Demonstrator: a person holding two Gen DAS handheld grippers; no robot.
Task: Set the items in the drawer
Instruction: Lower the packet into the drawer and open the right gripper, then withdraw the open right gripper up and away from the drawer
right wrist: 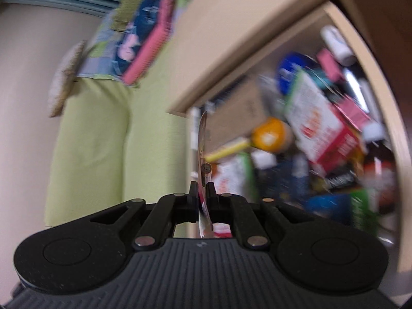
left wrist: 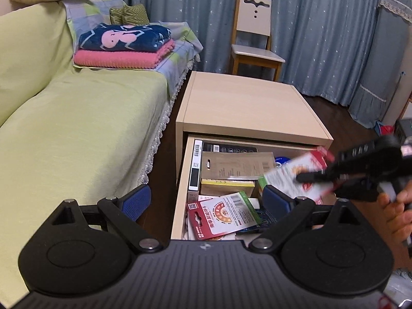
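A pale wood cabinet has its drawer (left wrist: 183, 180) pulled out, crowded with boxes, cards and bottles. My left gripper (left wrist: 206, 199) hangs open and empty above the drawer's front left corner, blue pads wide apart. My right gripper (left wrist: 305, 177) comes in from the right over the drawer, shut on a flat red-and-white card package (left wrist: 296, 177). In the right wrist view the gripper (right wrist: 203, 189) pinches that thin package (right wrist: 203, 134) edge-on, and the drawer (right wrist: 394, 118) beyond it is blurred and tilted.
A sofa with a green cover (left wrist: 77, 128) runs along the drawer's left side. Folded pink and blue blankets (left wrist: 123, 46) lie on it. A wooden chair (left wrist: 255, 38) stands behind the cabinet top (left wrist: 247, 105) against blue curtains. A hand (left wrist: 396, 213) holds the right gripper.
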